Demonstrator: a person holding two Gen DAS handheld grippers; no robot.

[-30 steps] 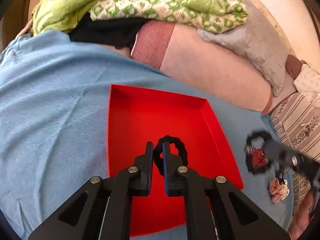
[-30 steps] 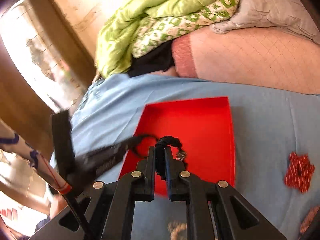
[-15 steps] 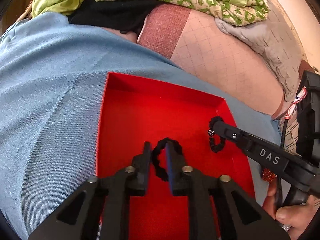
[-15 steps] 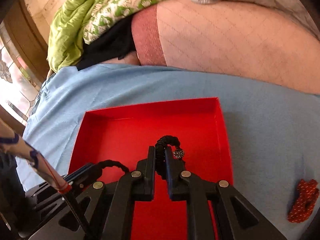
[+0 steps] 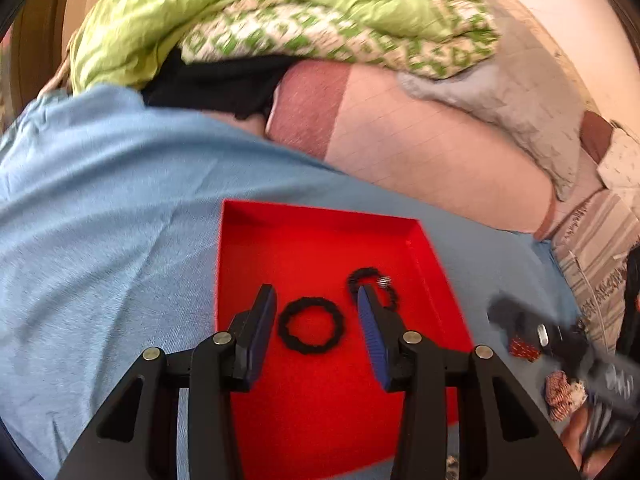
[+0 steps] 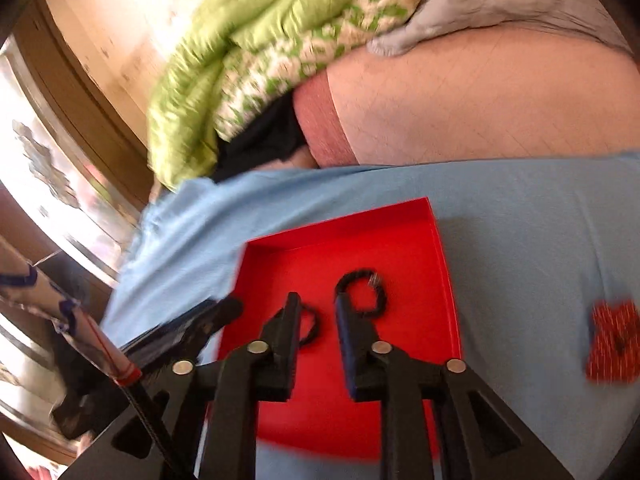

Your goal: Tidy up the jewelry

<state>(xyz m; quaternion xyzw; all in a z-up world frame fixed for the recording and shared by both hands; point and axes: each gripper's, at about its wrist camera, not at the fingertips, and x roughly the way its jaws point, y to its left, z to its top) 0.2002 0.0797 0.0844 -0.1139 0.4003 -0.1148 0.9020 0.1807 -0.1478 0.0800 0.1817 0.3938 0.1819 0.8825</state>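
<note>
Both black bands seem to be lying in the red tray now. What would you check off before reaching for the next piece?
1. Plain black band flat in red tray: ok.
2. Black band with silver charm in tray: ok.
3. Left gripper jaws just opened, pads off the band: ok.
4. Right gripper jaws just opened, nothing pinched: ok.
5. Red patterned piece on blue sheet, still outside tray: not ok.

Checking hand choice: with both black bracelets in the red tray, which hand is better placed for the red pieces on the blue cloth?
Likely right. The red pieces lie right of the tray, beside the right gripper, whose jaws have just been opening, empty.
</note>
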